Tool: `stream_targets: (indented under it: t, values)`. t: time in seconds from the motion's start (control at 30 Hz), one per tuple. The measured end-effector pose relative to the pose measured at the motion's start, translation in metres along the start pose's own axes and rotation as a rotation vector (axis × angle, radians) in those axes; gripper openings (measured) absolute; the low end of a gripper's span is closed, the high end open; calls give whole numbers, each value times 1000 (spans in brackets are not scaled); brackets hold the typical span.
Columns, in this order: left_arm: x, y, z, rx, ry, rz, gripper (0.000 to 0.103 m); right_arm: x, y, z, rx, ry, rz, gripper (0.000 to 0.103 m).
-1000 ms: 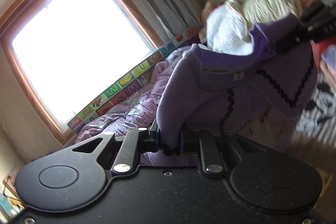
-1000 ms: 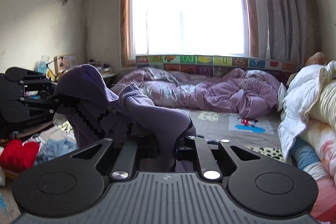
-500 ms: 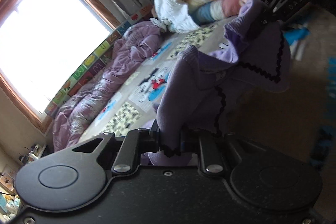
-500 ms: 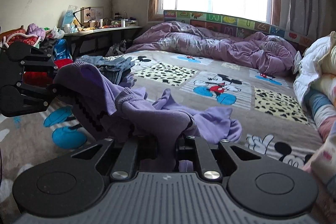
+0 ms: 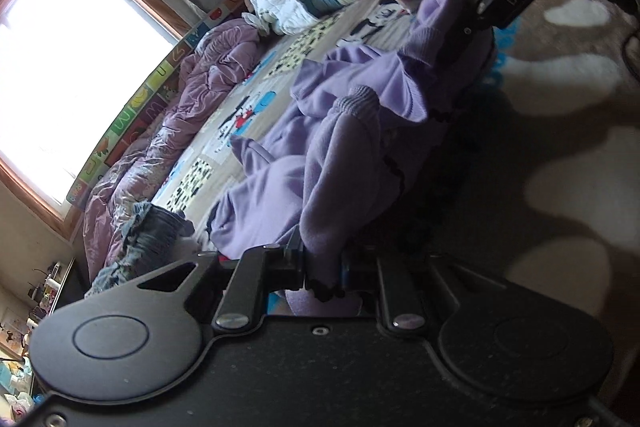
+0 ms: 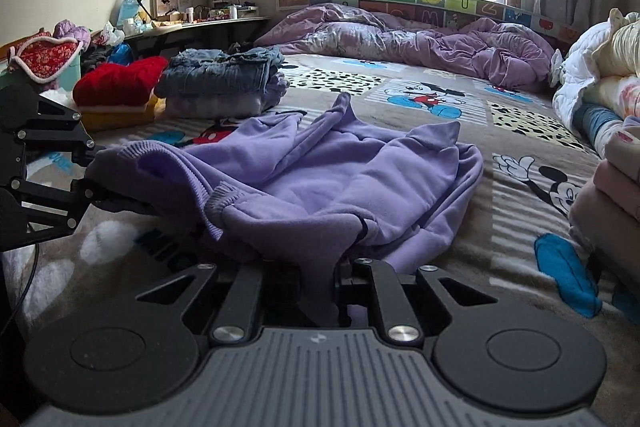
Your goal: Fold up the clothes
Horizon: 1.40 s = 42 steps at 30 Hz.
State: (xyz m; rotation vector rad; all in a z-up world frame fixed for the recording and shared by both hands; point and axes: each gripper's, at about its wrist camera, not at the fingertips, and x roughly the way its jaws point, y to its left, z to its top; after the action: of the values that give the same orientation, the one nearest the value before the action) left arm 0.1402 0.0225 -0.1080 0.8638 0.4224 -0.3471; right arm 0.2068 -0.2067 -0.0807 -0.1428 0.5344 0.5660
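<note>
Right wrist view: purple sweater (image 6: 320, 179) lay spread on bed (image 6: 520, 211). Right tongs (image 6: 320, 291) squeezed tight on its hem. Left tongs (image 5: 320, 275) pinched other hem corner.

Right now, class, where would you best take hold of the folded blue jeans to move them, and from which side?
Grip the folded blue jeans at their thick rounded fold edge, coming in level from the right: the layers close there, and the red sweater blocks the left.

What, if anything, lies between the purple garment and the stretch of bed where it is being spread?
Nothing visible: the purple garment already lies on the bed cover, pinched by both hand-held grippers; folded piles sit off to its side.
</note>
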Motion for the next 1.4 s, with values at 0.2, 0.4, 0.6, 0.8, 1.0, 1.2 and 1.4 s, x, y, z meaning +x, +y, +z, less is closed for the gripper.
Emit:
stream_targets:
  t: [0.2, 0.4, 0.6, 0.8, 1.0, 1.2, 1.4]
  values:
    - [-15, -36, -14, 28, 57, -32, 13, -10, 16, -29, 14, 72, -29, 17]
    - [-33, -58, -26, 20, 140, -90, 23, -24, 28, -50, 48, 135, -45, 30]
    - [-61, -72, -31, -102, 195, -231, 54, -47, 39, -71, 120, 202, -9, 52]
    - [-87, -71, -32, -337, 223, -392, 68, -71, 41, -93, 316, 241, 104, 52]
    - [-96, -29, -51, -803, 163, -467, 75, -98, 8, -104, 720, 125, 217, 58]
    - [-63, 21, -93, -1532, 88, -555, 76, -85, -23, -109, 1073, 23, 235, 68]
    - [-19, 19, -112, -1978, 151, -633, 75, -41, -23, -108, 1236, 79, 199, 66]
